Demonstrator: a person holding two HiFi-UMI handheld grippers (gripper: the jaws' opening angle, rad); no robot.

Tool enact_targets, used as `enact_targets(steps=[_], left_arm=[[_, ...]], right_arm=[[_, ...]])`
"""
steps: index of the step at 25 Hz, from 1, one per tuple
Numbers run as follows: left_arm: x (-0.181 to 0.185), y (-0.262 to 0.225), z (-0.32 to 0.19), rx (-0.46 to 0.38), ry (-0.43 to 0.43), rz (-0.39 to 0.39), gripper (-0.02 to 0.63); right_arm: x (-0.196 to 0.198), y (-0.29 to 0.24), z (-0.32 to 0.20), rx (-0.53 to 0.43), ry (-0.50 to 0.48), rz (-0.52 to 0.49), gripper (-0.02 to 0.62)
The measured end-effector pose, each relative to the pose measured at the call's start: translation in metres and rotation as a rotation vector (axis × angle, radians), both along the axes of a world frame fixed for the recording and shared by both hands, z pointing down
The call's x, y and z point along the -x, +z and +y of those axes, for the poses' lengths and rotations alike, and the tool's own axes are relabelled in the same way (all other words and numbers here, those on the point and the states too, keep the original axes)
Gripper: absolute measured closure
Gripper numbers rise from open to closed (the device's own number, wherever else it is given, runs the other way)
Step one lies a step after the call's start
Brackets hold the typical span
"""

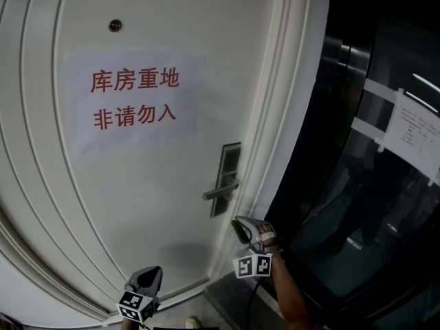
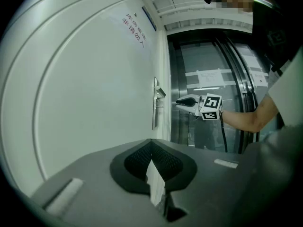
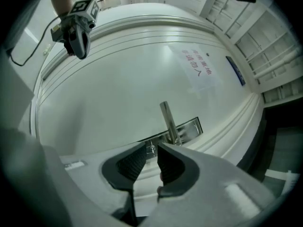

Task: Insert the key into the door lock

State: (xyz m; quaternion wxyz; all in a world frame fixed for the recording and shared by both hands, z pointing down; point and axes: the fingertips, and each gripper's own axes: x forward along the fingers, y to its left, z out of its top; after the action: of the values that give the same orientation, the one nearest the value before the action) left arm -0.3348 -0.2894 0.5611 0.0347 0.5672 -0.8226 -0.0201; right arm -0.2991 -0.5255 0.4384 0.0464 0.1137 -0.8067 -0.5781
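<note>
The door (image 1: 137, 198) is smooth, white and matt, with raised mouldings curving round its panel. On it hangs a tall, narrow lock plate (image 1: 231, 158) of polished metal, its long axis upright, close to the door's right edge. A slim lever handle (image 1: 221, 192), also bright metal, crosses the plate's lower half. It lies level and points left, away from that edge. Up and left of the plate is a thin paper sign (image 1: 134, 100) with red characters, and higher still a small round peephole (image 1: 115, 25). Right of the plate stands a dark, glossy glass panel (image 1: 344, 184) with a printed sheet (image 1: 412, 130) taped to it.

The right gripper (image 1: 242, 227) hangs just below the plate and slightly right of it, not touching it. Its ribbed black pads stand a narrow gap apart and press on nothing. Straight past its tips, on the plate beside the handle's root, sits a small shiny piece (image 3: 150, 149). This looks like the key seated in the lock, though it is too small to be sure or to read which way it points.

The left gripper (image 1: 148, 277) is well below and left of the plate, near the door's foot. Its tips meet, and a pale sliver shows between the pads behind them.
</note>
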Motion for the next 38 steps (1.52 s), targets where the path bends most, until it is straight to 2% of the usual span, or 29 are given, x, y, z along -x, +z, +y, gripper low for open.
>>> enact_targets(steps=[4, 12, 15, 22, 26, 34, 38], left_arm=[[-0.011, -0.003, 0.000, 0.000, 0.036, -0.008, 0.604], [-0.033, -0.003, -0.002, 0.005, 0.111, -0.017, 0.604], [-0.042, -0.006, -0.010, 0.000, 0.141, -0.027, 0.604], [-0.065, -0.002, -0.026, 0.004, 0.216, -0.032, 0.604], [-0.076, 0.001, -0.032, 0.001, 0.244, -0.026, 0.604], [-0.100, -0.010, -0.037, -0.004, 0.287, -0.020, 0.604], [-0.109, -0.005, -0.038, 0.004, 0.307, -0.015, 0.604]], right_arm=[[-0.024, -0.007, 0.011, 0.056, 0.009, -0.063, 0.594], [-0.083, -0.005, 0.026, 0.243, 0.073, -0.173, 0.594], [-0.108, 0.002, 0.027, 0.366, 0.095, -0.222, 0.594], [-0.161, 0.035, 0.036, 0.727, 0.104, -0.370, 0.594], [-0.181, 0.054, 0.039, 0.865, 0.121, -0.425, 0.594], [-0.223, 0.084, 0.043, 1.038, 0.172, -0.504, 0.594], [-0.232, 0.104, 0.050, 1.091, 0.197, -0.498, 0.594]])
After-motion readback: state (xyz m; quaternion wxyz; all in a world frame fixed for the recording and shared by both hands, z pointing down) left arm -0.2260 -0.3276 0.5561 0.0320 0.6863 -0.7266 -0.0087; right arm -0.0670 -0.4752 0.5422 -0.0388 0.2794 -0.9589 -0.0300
